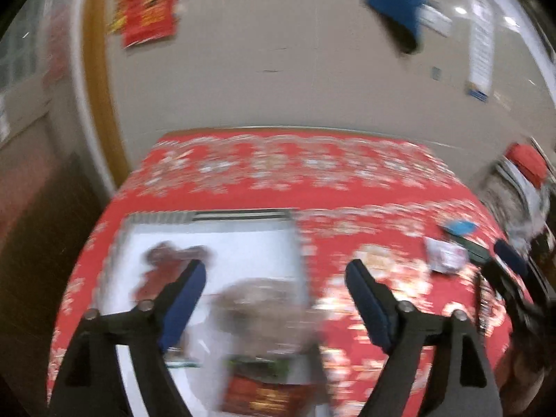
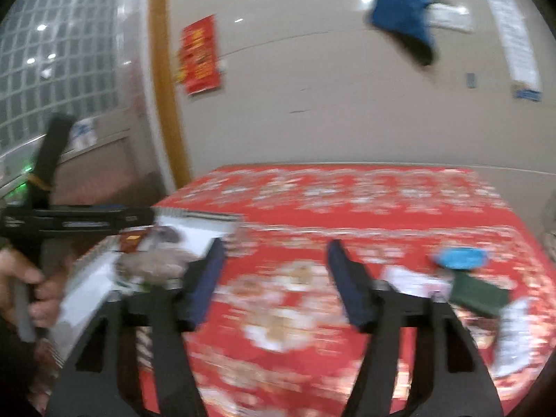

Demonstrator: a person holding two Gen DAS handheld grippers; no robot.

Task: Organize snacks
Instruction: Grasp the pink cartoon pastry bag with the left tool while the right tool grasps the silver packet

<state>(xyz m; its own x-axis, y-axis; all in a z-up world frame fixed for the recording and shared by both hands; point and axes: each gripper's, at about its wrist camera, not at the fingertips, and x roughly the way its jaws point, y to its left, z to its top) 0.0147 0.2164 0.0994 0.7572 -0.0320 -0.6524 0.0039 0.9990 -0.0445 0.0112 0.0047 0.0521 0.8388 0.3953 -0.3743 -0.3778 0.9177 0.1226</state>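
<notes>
Both tools are released, nothing between the pads: left tool point(image 1: 276, 271) over the white rectangular tray point(image 1: 243, 243) of blurry snack packets point(image 1: 257, 312), right tool point(image 2: 274, 253) above the red patterned surface point(image 2: 295, 312).

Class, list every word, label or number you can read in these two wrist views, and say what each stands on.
None is readable.
Red wall poster with yellow print: blurred.
White wall notice: blurred.
Red snack packet in the white tray: blurred.
</notes>
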